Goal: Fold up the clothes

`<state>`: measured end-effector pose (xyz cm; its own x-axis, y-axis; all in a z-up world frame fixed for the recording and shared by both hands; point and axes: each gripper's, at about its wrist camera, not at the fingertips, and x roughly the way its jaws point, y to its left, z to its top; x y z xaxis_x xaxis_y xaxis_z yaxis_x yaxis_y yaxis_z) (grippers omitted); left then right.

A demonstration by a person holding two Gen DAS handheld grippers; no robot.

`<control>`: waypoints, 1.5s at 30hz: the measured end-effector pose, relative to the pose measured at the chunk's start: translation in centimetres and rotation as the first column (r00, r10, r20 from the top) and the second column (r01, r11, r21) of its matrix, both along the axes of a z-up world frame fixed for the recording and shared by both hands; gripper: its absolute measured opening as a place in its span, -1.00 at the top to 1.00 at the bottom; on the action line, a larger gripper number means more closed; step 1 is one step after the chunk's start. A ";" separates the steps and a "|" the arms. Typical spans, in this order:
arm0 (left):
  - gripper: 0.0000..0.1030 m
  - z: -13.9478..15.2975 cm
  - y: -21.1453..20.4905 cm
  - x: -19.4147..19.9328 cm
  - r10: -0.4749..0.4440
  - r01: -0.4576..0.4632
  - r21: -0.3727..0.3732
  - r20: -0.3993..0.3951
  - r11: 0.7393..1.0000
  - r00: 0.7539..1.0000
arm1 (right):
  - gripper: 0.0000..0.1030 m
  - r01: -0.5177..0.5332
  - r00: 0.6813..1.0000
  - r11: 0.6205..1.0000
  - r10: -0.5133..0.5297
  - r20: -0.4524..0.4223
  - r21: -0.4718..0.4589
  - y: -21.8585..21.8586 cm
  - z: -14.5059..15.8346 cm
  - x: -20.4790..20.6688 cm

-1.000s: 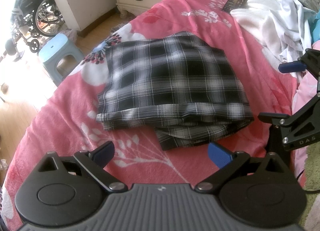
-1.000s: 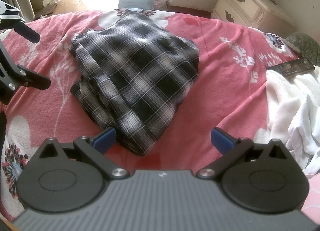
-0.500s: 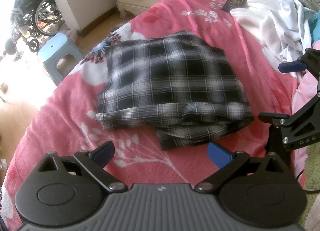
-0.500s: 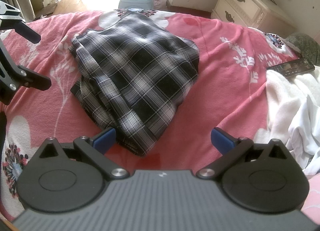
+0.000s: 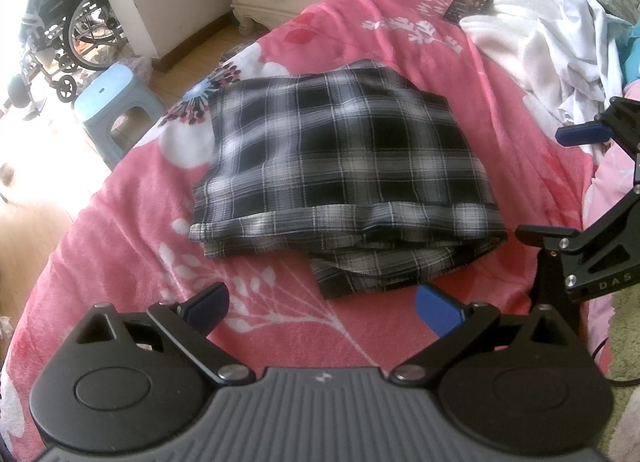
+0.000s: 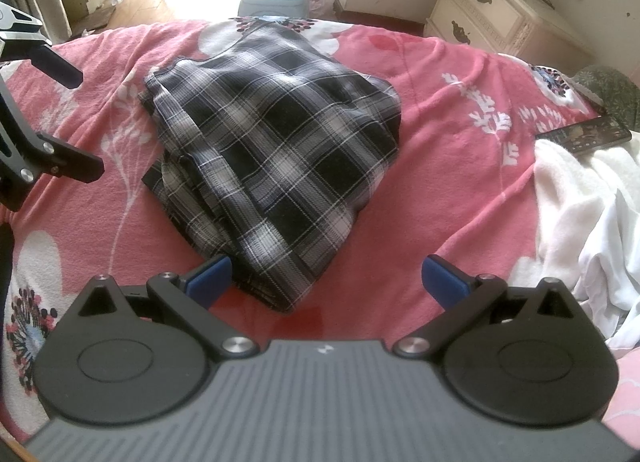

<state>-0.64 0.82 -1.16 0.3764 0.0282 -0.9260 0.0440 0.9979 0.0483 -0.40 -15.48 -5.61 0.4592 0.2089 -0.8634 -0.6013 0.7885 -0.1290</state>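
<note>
Now both hand-held grippers, left (image 5: 322,308) and right (image 6: 326,276), released just beside black-and-white plaid folded garment (image 5: 340,166) on pink floral bed (image 5: 400,42); risk: snagging loose lower layers, undoing fold.

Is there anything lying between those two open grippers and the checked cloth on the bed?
Nothing visible. Only bare pink blanket separates the left gripper from the plaid garment. The right gripper is already at its near corner. The white clothes and phone lie off to the side.
</note>
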 end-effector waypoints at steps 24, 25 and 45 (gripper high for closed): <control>-0.95 -3.2 9.1 1.7 0.077 -0.054 -0.143 0.156 0.988 0.985 | -0.98 -0.066 0.979 0.986 0.034 0.203 0.150 4.4 1.9 6.5; -0.93 -3.5 9.7 1.7 0.092 -0.066 -0.156 0.168 0.985 0.982 | -0.98 -0.094 0.974 0.984 0.060 0.217 0.152 5.3 1.8 7.0; 0.66 -7.3 15.4 0.3 0.313 -0.240 -0.324 0.195 0.915 0.929 | 0.15 -0.636 0.753 0.768 0.639 0.157 -0.074 19.1 -4.1 3.1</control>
